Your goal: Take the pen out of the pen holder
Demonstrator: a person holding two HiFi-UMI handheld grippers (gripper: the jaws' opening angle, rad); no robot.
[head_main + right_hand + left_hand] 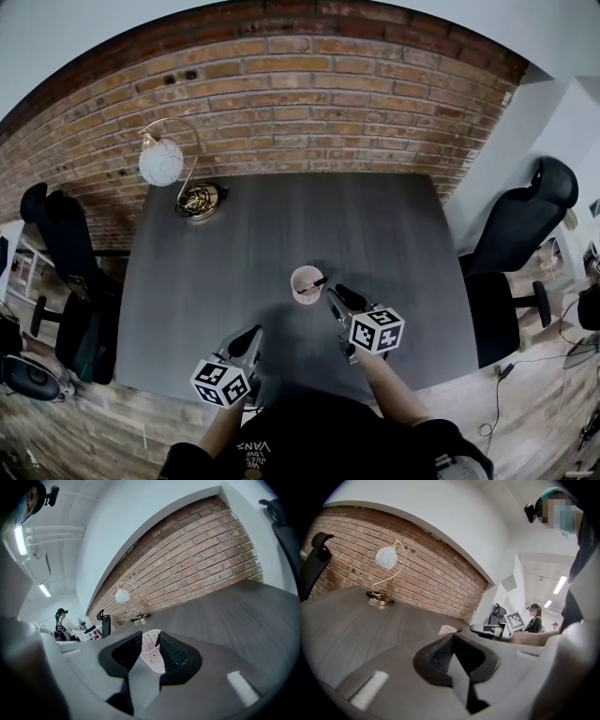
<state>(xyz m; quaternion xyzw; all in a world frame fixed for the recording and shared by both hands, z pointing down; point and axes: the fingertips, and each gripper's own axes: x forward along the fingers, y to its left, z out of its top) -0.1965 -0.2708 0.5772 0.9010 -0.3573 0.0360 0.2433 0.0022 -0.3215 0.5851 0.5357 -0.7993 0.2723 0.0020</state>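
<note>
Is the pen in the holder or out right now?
In. The pen leans on the pen holder rim, lower end inside; the right gripper, jaws apart, is not on it.

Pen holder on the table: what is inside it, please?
One dark pen stands inside the pen holder, leaning on the rim with its top sticking out past it. The holder's wall covers the pen's lower end, and the bottom of the holder cannot be seen.

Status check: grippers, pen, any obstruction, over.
Left gripper shut, empty. Right gripper open, lined up on pen holder. Pen in the holder, leaning toward right gripper. Nothing in the way.
</note>
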